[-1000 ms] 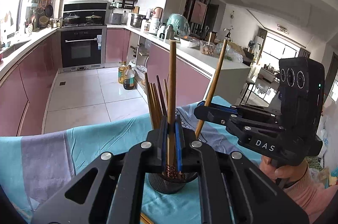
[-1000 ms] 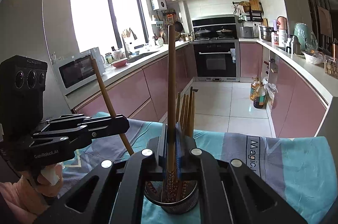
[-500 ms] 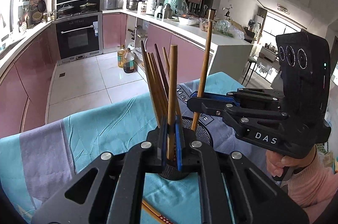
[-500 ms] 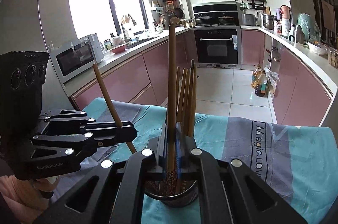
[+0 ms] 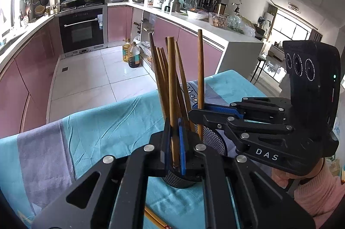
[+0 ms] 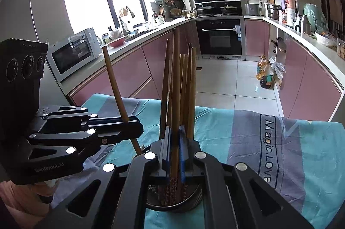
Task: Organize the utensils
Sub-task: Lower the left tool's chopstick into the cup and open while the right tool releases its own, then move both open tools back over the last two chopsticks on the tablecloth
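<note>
A black mesh holder (image 5: 212,140) stands on the teal cloth and holds several wooden chopsticks (image 5: 160,75). My left gripper (image 5: 174,142) is shut on one chopstick (image 5: 171,82), its lower end inside the holder. My right gripper (image 5: 199,110) comes in from the right and is shut on another chopstick (image 5: 200,69), also pointing down into the holder. In the right wrist view my right gripper (image 6: 175,149) grips its chopstick (image 6: 176,86) over the holder (image 6: 194,198), and the left gripper (image 6: 134,128) holds its chopstick (image 6: 114,86) at the left.
The table has a teal and grey cloth (image 5: 103,127) with lettering (image 6: 267,149). One loose chopstick (image 5: 156,219) lies on the cloth near the front edge. Pink kitchen cabinets, an oven (image 5: 83,30) and oil bottles (image 5: 131,54) stand beyond the table.
Both grippers have come down with their chopsticks, so the sticks sit deeper in the holder. The right gripper has moved closer to the holder.
</note>
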Demonstrator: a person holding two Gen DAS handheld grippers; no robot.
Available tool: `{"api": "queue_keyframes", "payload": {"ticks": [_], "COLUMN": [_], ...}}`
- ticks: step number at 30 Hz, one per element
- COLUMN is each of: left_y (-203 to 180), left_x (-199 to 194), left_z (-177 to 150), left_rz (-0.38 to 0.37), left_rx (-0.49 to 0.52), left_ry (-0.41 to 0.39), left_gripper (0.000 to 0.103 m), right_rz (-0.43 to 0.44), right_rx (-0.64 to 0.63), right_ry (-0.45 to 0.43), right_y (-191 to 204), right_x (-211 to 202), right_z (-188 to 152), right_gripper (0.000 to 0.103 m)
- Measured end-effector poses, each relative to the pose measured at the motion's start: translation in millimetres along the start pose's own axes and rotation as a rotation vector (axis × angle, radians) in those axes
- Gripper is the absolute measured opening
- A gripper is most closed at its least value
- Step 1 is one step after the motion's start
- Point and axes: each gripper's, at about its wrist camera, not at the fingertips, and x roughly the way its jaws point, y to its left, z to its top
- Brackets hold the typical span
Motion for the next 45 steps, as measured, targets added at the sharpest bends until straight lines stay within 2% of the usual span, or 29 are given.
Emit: {"api": "queue_keyframes", "payload": {"ticks": [9,14,24,30,34,37,39,40,45], "left_y": [8,10,18,20,27,36,43,49,70], "left_x": [15,22,7,-24,-48,-61,-67,-69,-72], "left_z": [4,-5,-18,-32,-50,-68,-80,-87,-117], "left_rz": [0.009,0.014,0.034,0.076,0.117,0.145,0.168,0.179,0.234], "left_rx": [-0.016,-0.026,-0.049,-0.051,-0.071,-0.103,-0.128,-0.143,-0.198], "left_ry": [0.022,0.037,-0.018,-0.102,-0.153,-0.170,-0.167,-0.159,-0.115], "left_gripper": [0.008,0.008,0.012,0.029,0.045,0.058,0.060,0.065,0.066], "right_rz": [-0.003,-0.009,-0.008,0.016,0.059,0.098,0.139,0.152,0.195], "right_rx": [0.028,0.034,0.050,0.035,-0.002,-0.038,-0.060,-0.068,-0.101], "right_ry": [0.010,0.003,-0.005,-0.032,-0.070,-0.089,-0.083,-0.076,0.036], "right_y": [-6,-8,-9,1,13,26,35,40,65], "right_x": [6,3,-3,-21,-43,-58,-62,-62,-34], "right_z": [2,0,-4,-11,-18,-25,-34,-38,-66], "right_gripper": [0.007,0.007,0.008,0.016,0.027,0.031,0.034,0.036,0.036]}}
